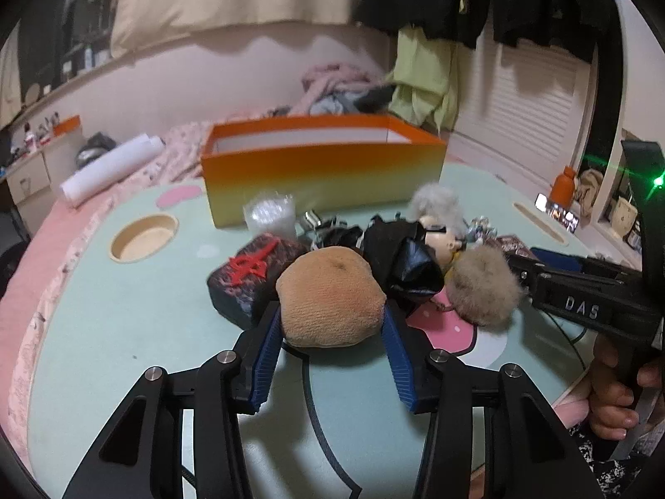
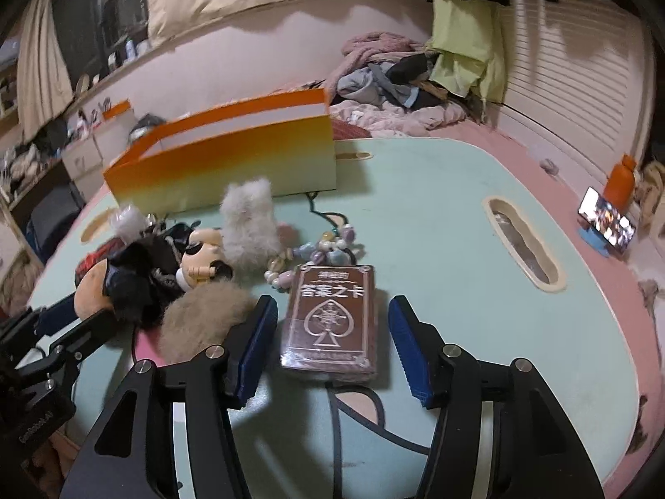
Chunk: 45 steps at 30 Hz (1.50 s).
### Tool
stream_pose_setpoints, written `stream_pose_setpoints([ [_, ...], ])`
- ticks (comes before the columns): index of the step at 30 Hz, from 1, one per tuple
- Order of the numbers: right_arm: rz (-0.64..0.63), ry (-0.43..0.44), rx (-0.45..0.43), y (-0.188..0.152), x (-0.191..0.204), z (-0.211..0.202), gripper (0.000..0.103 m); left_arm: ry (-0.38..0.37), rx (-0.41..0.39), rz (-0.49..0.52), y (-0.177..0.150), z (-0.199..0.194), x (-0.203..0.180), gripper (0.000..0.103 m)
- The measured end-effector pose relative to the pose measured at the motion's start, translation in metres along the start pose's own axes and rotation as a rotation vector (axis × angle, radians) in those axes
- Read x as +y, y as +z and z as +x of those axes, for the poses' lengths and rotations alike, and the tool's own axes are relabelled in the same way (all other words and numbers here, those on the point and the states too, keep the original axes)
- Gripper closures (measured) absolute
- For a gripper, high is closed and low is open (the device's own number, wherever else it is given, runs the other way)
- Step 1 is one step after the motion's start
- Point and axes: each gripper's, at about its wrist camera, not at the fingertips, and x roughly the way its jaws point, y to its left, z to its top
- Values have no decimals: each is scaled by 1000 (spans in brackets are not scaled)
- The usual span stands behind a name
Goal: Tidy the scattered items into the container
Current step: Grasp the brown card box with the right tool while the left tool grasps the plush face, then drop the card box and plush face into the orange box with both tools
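Note:
An orange-to-yellow open box (image 1: 320,170) stands at the back of the mint table; it also shows in the right wrist view (image 2: 224,166). My left gripper (image 1: 330,324) is open, its blue pads on either side of a tan plush ball (image 1: 330,303). My right gripper (image 2: 330,324) is open, its pads either side of a brown card deck (image 2: 332,320) lying flat. Between them lies a pile: a doll in black clothes (image 1: 409,258), a beige fur pompom (image 1: 484,291), a white fluffy toy (image 2: 249,224), a bead string (image 2: 316,253) and a dark box with a red mark (image 1: 249,278).
A clear plastic packet (image 1: 270,212) lies before the box. The table has a round cup recess (image 1: 143,237) and a long slot (image 2: 523,245). A phone on a blue stand (image 2: 607,224) and an orange bottle (image 2: 619,183) sit at right. A white roll (image 1: 112,166) lies on the bed.

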Motion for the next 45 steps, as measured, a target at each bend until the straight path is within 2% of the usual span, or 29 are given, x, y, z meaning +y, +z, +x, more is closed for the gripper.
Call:
stream_pose_setpoints([
  [4,83,29,-18,0,-17,-3,46,20,-88,22,-2,-18,-4,57],
  [8,92,31,-23,1,-17,-5,45,38,-184,36,-1,-36,-5,57],
  [9,94,32,-24,1,-17,-5,43,47,-208,32,-2,-41,-4,57],
  [11,99,31,-27,0,-17,-5,29,64,-243,16,-3,-47,-1,57],
  [13,106,26,-30,0,-18,-6,27,72,-277,-3,-5,-53,3,57],
  [21,158,33,-53,-2,-27,-11,27,87,-341,-15,-8,-62,6,57],
  [28,41,-18,-42,0,-4,-9,27,97,-355,22,-9,-65,0,57],
  [29,27,-24,-25,0,-1,-6,31,98,-356,24,-10,-65,0,57],
  [30,15,-38,-11,0,1,-2,42,97,-356,23,-10,-65,0,57],
  [31,1,-54,-12,0,3,-2,61,95,-358,20,-9,-65,2,57],
  [35,-13,-35,-30,-4,5,-6,62,92,-363,10,-9,-67,4,57],
  [39,-37,-38,-84,-1,9,-18,62,93,-344,18,0,-67,4,57],
  [41,-60,-39,-108,3,15,-24,62,88,-333,16,13,-69,7,57],
  [45,-53,45,-99,29,26,-28,61,34,-352,-31,52,-76,26,57],
])
